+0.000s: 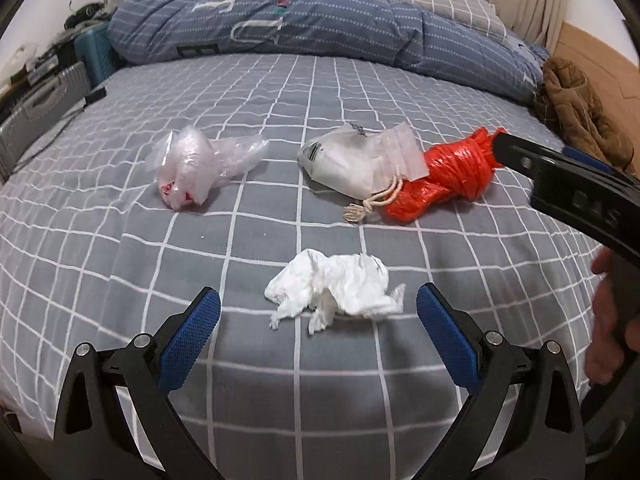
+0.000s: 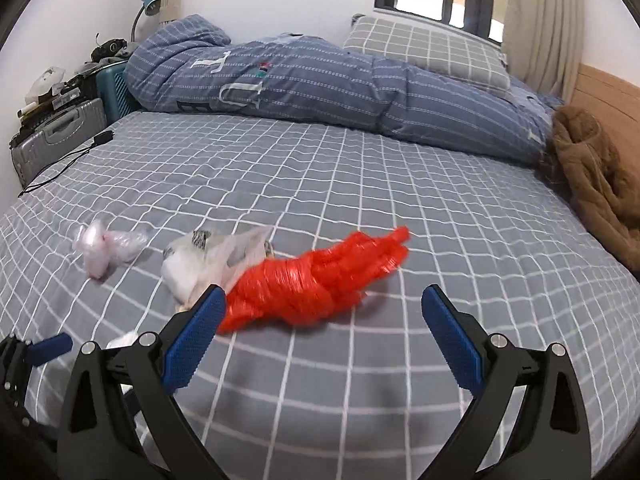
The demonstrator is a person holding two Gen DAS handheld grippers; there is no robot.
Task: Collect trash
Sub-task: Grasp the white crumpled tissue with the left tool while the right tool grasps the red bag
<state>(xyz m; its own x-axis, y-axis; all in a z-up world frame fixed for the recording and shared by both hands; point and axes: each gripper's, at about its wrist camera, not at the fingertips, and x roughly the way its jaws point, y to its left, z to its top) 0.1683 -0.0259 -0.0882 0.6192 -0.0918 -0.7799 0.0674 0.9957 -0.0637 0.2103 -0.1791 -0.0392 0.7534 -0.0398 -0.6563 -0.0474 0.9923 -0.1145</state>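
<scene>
Trash lies on a grey checked bed sheet (image 1: 280,128). A crumpled white tissue (image 1: 336,288) sits just ahead of my open, empty left gripper (image 1: 318,316). Farther off lie a clear plastic bag (image 1: 200,164), a white drawstring pouch with clear wrappers (image 1: 352,160) and a twisted red plastic bag (image 1: 452,176). In the right wrist view my open, empty right gripper (image 2: 322,312) hovers just short of the red bag (image 2: 312,284); the pouch (image 2: 200,264) and clear bag (image 2: 108,248) lie to its left. The right gripper's body (image 1: 568,188) shows in the left wrist view, beside the red bag.
A rolled blue duvet (image 1: 280,20) and a checked pillow (image 2: 424,48) lie along the far side. A brown jacket (image 2: 600,184) is heaped at the right edge. Suitcases (image 2: 56,132) stand left of the bed, with a black cable (image 2: 64,160) on the sheet.
</scene>
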